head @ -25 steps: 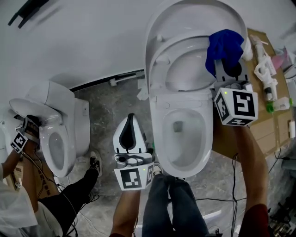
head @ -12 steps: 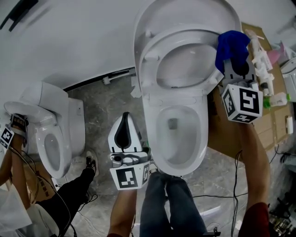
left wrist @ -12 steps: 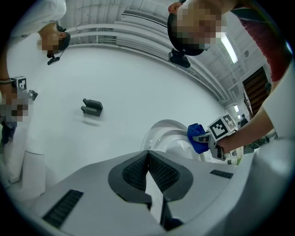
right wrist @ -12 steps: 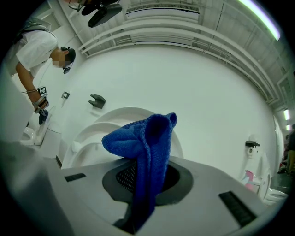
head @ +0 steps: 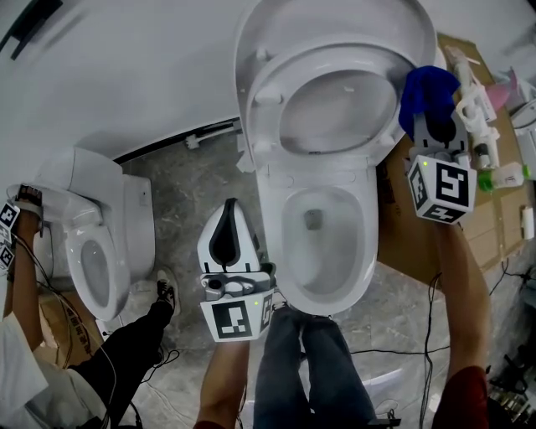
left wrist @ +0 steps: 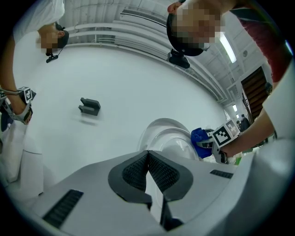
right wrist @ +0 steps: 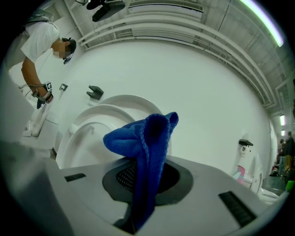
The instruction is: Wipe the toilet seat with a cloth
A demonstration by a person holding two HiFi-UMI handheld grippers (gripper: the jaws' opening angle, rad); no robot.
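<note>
Cloth (right wrist: 143, 138), blue, hides most of the pads of the right gripper (right wrist: 144, 179) in that gripper's own view. The jaws are clamped on it, with its lower end vanishing between them and its top bunched above.

In the head view the cloth (head: 423, 88) sits just beside the right edge of the raised toilet seat (head: 261, 117). Whether it touches the seat cannot be told, since the right gripper (head: 429, 113) overlaps it.

The left gripper (left wrist: 148, 154) has its jaws pressed together on nothing. In the head view the left gripper (head: 234, 216) hangs left of the bowl (head: 278, 243), apart from it.

A second person (head: 25, 369) is cut off at the left edge. The bottles (head: 473, 109) beside the cardboard (head: 394, 235) at the right are too small to identify.

Counted: two grippers, one cloth, one upright lid (head: 335, 21), and two toilets, the second toilet (head: 100, 251) standing at the left.
</note>
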